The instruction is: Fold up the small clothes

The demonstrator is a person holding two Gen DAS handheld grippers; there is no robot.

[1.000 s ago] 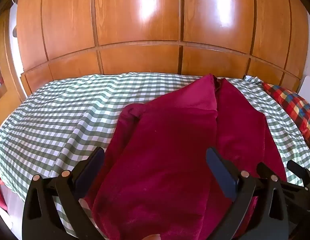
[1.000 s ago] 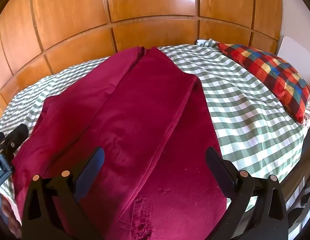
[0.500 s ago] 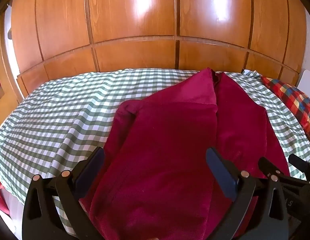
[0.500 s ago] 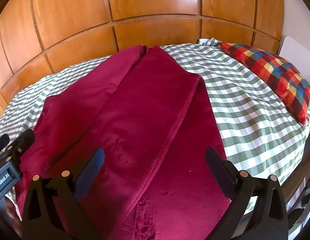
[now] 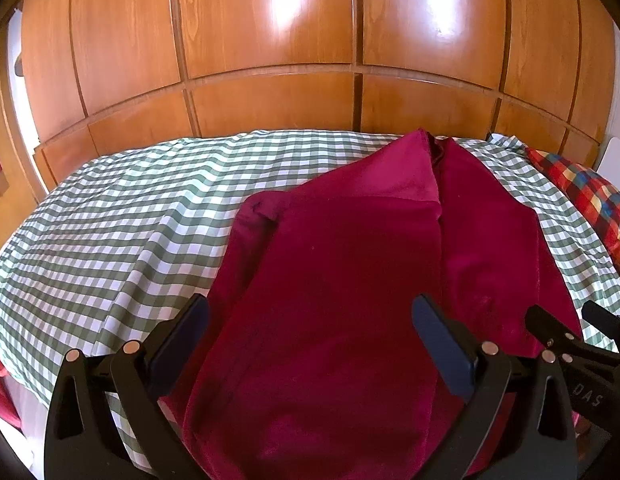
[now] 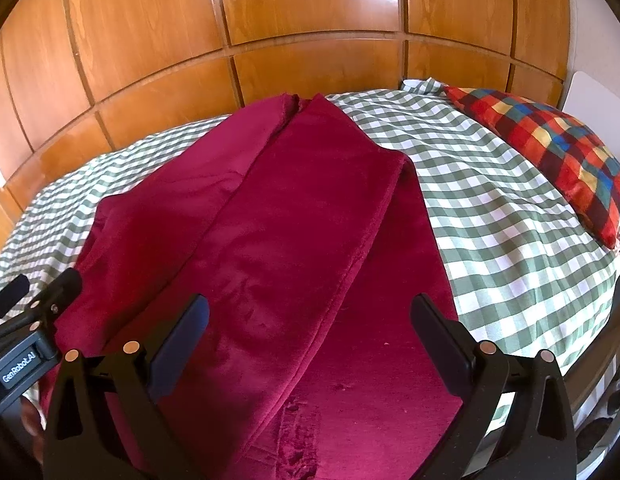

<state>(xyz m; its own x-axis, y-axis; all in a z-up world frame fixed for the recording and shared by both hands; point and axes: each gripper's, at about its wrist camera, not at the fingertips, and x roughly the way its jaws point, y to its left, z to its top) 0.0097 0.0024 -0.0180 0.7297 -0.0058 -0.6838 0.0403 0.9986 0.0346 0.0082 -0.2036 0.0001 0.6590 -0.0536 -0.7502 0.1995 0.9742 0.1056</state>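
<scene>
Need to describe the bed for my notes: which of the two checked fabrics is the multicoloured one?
The pillow at the bed's right end: red, blue and yellow checks. The bedsheet under the maroon garment is only green and white.

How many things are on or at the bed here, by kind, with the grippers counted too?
Dark red garment: 1
Checked pillow: 1
Green checked sheet: 1
Grippers: 2, the left gripper and the right gripper, both open above the garment's near end
Total: 5
</scene>
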